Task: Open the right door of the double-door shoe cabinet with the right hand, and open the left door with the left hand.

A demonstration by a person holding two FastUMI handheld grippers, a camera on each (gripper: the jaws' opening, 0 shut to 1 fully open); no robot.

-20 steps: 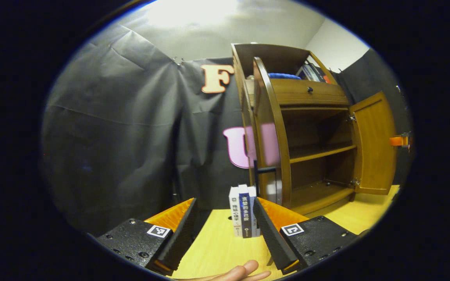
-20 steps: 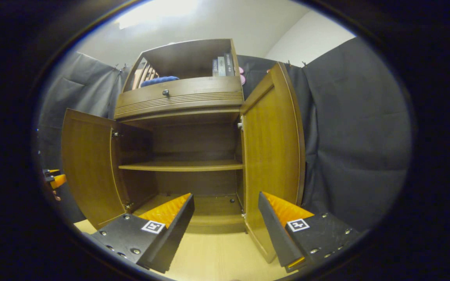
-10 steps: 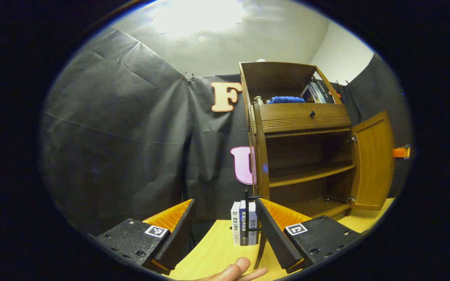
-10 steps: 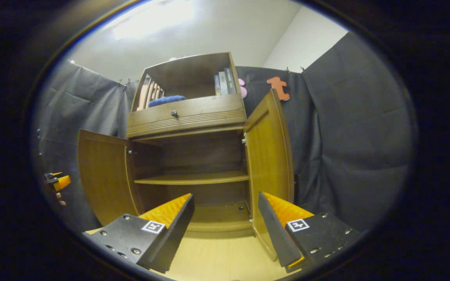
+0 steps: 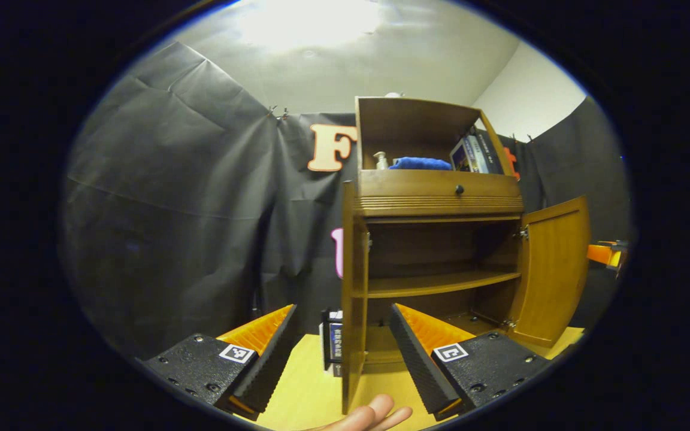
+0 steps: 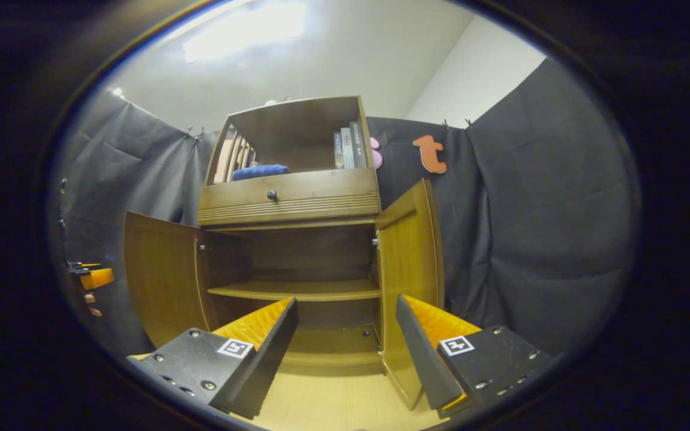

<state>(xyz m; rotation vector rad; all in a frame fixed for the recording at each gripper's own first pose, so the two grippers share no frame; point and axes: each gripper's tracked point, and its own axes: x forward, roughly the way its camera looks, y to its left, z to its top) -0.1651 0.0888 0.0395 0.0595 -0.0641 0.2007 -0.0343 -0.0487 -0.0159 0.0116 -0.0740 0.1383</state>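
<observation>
The wooden shoe cabinet (image 6: 291, 203) stands with both lower doors swung wide. In the right gripper view its left door (image 6: 162, 281) and right door (image 6: 408, 269) flank the bare shelf (image 6: 297, 290). My right gripper (image 6: 346, 298) is open and holds nothing, a short way back from the cabinet. In the left gripper view the left door (image 5: 351, 287) shows edge-on in line with the gap of my open left gripper (image 5: 342, 306), with neither finger pressing on it. The right door (image 5: 551, 269) hangs open beyond. Each gripper shows at the other view's rim: right gripper (image 5: 605, 254), left gripper (image 6: 90, 278).
The cabinet stands on a light wooden tabletop (image 6: 333, 401). A few upright books (image 5: 333, 341) stand behind the left door. The top compartment holds a blue cloth (image 6: 260, 172) and books (image 6: 348, 145). A drawer with a knob (image 6: 272, 194) sits above the doors. Fingers of a hand (image 5: 375, 414) show below.
Both grippers have drawn back, so the cabinet looks smaller. The left gripper view has swung until the left door shows edge-on between its fingers. Both doors stay open.
</observation>
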